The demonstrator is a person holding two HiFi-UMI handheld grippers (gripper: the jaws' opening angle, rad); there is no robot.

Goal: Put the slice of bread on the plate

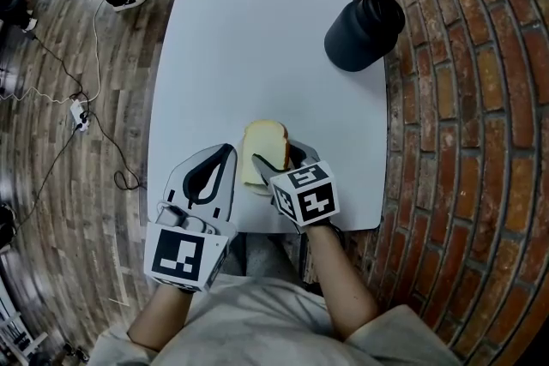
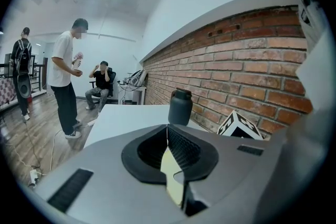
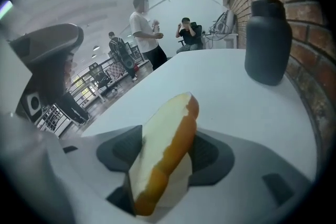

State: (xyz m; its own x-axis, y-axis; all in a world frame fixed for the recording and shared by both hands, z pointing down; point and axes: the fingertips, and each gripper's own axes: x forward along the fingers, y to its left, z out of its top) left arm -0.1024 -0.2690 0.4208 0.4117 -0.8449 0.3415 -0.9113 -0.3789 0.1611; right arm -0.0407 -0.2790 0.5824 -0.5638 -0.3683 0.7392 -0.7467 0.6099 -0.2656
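- The slice of bread [image 1: 262, 143] sits on the white surface [image 1: 257, 39], well apart from the dark jug [image 1: 364, 26]. It lies on the jug's near-left side, toward the person.
- Its long axis runs away from the person, with the rounded top end pointing toward the far edge, where the jug stands.
- In the right gripper view the slice [image 3: 173, 123] is tipped up on its edge. The orange-brown crust faces the jug's side and the pale crumb faces away from the jug [image 3: 268, 42].
- The right tool [image 1: 283, 159] has its jaws apart with the slice between them; they do not look clamped on it.
- The left tool [image 1: 225, 152] is farther from the jug than the slice. Its jaws are closed tip to tip with nothing in them.
- The cube [image 1: 306, 195] on the right tool carries black-and-white square patterns only.
- The right tool hides the slice's near end. A pale edge [image 1: 255, 187] shows beneath it; I cannot tell whether it is the plate.
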